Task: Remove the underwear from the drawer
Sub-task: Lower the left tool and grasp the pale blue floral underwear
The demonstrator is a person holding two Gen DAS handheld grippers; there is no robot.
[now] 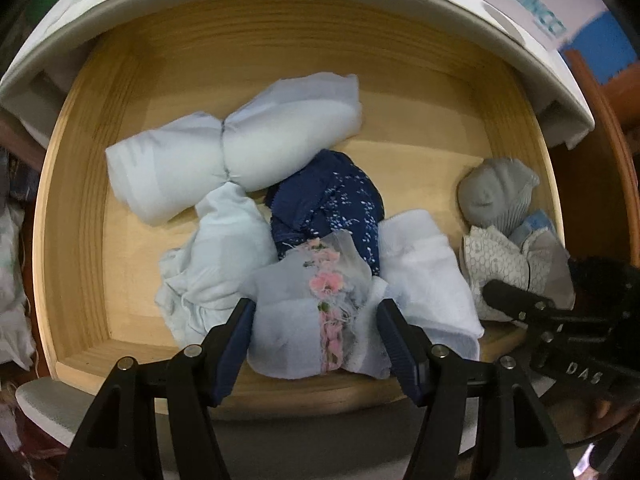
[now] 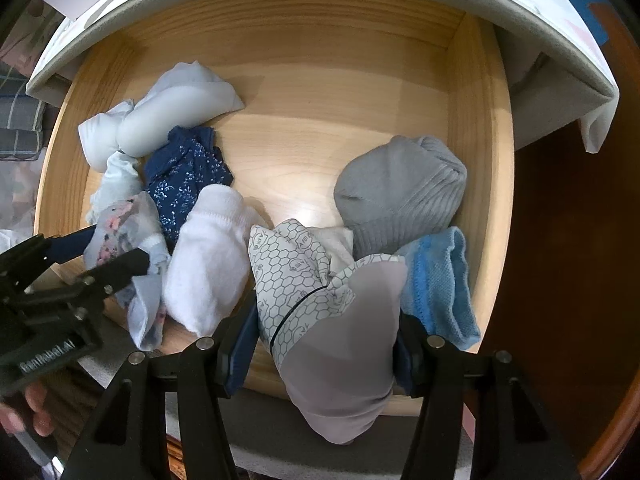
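I look down into an open pale wooden drawer. On its floor I see a white roll, a navy floral piece, a white folded piece, a grey sock ball and a blue knit piece, clustered toward the front.

Left claw: black angular arms, dark blue ribbed pads, silver round rivets. Right claw: same build. White embossed lettering on black claw bodies at frame edges. Fingers lower left.
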